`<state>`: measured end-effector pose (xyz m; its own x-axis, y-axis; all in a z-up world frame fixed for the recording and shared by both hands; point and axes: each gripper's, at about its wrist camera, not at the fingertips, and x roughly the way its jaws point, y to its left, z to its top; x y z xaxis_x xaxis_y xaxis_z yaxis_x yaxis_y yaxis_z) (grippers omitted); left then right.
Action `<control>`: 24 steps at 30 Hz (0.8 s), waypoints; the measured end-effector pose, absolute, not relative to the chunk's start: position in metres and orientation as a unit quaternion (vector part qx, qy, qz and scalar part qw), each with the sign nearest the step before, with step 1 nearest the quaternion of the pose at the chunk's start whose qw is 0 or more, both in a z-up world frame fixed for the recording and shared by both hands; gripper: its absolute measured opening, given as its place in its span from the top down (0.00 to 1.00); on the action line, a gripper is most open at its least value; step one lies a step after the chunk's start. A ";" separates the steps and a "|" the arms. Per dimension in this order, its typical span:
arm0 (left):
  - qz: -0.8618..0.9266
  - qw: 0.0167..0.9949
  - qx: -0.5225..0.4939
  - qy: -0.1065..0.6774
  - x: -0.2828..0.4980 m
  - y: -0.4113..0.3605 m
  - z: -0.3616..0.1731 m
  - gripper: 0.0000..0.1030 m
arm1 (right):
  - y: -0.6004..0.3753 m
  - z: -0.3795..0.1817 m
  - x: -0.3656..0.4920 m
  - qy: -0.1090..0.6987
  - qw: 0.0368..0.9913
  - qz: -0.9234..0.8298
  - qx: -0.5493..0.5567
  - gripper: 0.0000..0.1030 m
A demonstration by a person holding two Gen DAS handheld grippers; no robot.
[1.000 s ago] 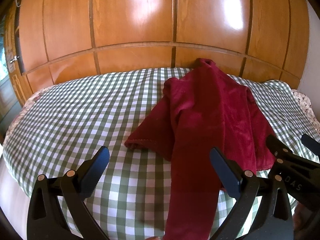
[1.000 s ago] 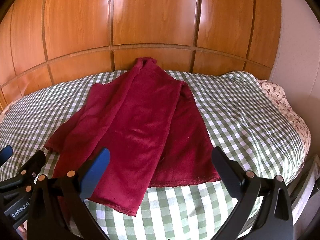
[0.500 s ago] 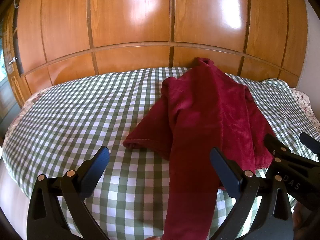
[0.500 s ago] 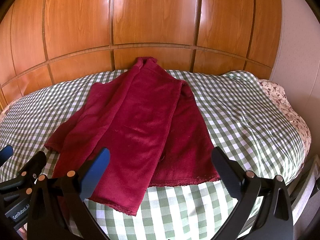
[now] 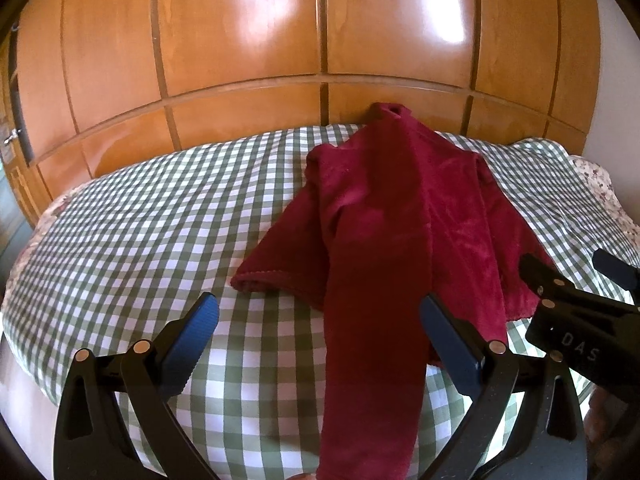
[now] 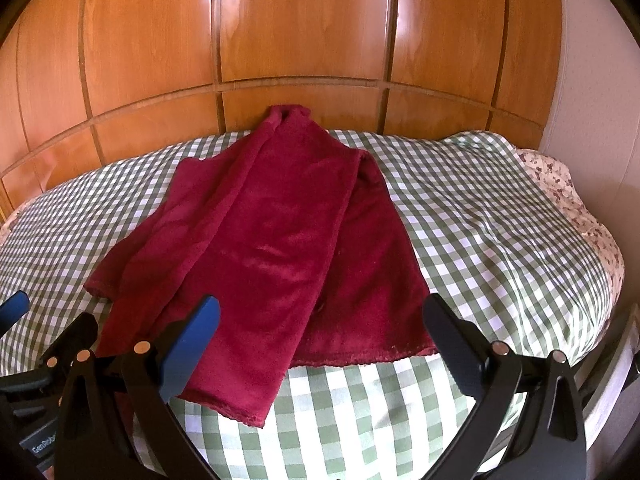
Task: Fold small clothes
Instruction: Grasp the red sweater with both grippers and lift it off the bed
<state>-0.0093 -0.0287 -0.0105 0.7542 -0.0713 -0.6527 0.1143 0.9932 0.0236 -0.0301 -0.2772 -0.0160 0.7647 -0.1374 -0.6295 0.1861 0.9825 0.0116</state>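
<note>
A single dark red fleece garment (image 6: 280, 240) is being shown spread on the green-and-white checked bedcover (image 6: 480, 216), its collar end touching the wooden panelled wall (image 6: 304, 32) and its hem end lying nearest the grippers. Its long axis is being run from the wall toward the cameras, so it lies straight ahead of, and below, both tools. One long flap or sleeve (image 5: 372, 352) is being draped down the middle, reaching past the hem toward the near edge of the bed. The left gripper (image 5: 320, 336) is being held with its jaws spread wide and nothing between them; that long strip is lying directly under its gap, so the left is judged the nearer tool for it. The right gripper (image 6: 320, 336) is likewise being held spread and empty, and it is hovering over the hem, with the right-hand hem corner (image 6: 424, 350) just beside its right finger. No cloth is being touched by either tool, as far as can be told. Counted: one garment, one bedcover, two grippers, each with two blue-padded fingers (image 6: 192, 344). A flowered sheet edge (image 6: 576, 204) is being seen beyond the bedcover on the right. The fold is being judged as only begun, with a lengthwise or hem-to-collar fold still outstanding.
</note>
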 end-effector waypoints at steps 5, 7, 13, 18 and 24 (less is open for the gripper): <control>-0.100 0.912 0.017 0.398 0.000 -0.026 -0.028 0.03 | -0.297 -0.019 -0.028 0.344 0.934 -0.064 0.075 0.02; -0.129 0.898 0.010 0.421 0.002 -0.027 -0.038 0.03 | -0.310 -0.023 -0.028 0.354 0.929 -0.047 0.101 0.02; -0.176 0.893 0.032 0.412 -0.009 -0.038 -0.044 0.11 | -0.332 -0.044 -0.024 0.404 0.898 0.010 0.175 0.36; -0.189 0.878 0.039 0.437 -0.006 -0.039 -0.058 0.50 | -0.318 -0.057 -0.014 0.443 0.867 0.091 0.209 0.46; -0.206 0.870 -0.048 0.446 0.008 -0.004 -0.056 0.91 | -0.284 -0.077 0.000 0.490 0.843 0.138 0.175 0.61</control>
<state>0.0076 -0.0040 -0.0556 0.5179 -0.4010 -0.7557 0.3163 0.9105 -0.2664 -0.0003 -0.2845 -0.0771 0.4817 0.4040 -0.7777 -0.0614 0.9008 0.4300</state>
